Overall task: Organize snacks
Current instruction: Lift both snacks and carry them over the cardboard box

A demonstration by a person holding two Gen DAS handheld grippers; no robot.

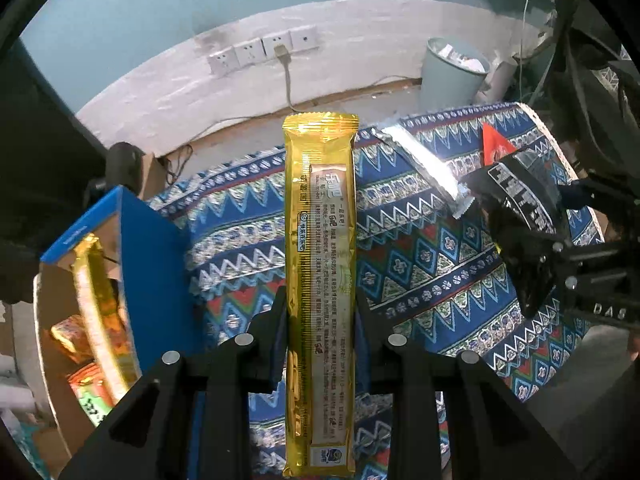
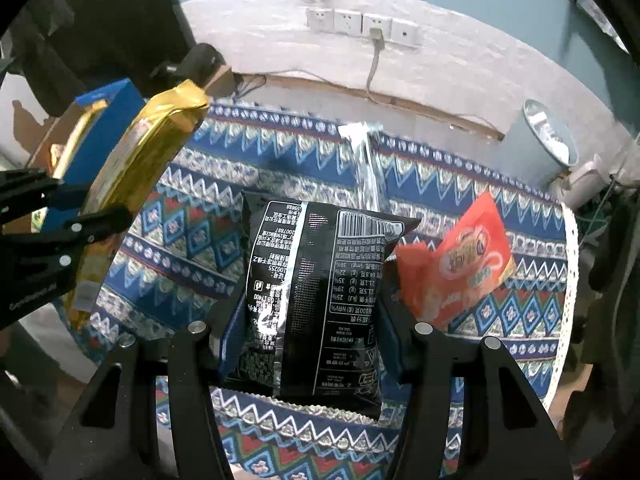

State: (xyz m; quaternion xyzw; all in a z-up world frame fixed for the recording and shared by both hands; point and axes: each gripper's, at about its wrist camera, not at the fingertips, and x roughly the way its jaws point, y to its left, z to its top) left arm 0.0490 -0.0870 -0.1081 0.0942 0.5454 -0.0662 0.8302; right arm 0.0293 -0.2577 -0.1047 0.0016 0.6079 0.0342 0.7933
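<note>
The long gold foil snack packet [image 1: 320, 280] is glossy and mirror-bright, with a paler matt panel of print down its face. The black crinkled plastic snack bag [image 2: 316, 300] shines in patches (creases catch the light). The silver foil packet [image 1: 424, 168] glares white. The orange-red plastic pouch [image 2: 460, 264] looks smooth and slick. The blue patterned woven cloth [image 1: 420, 264] over the tabletop is matt. The blue-sided cardboard box [image 1: 148, 272] shows dull brown inside. Each hand-held gripper is matt black plastic with small metal studs.

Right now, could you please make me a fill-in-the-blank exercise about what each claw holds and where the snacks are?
1. The left claw grips a long ____ packet.
2. The right claw grips a ____ bag.
3. The orange packet lies on the patterned ____.
4. The box holding snacks is ____.

Missing words: gold; black; cloth; blue
</note>
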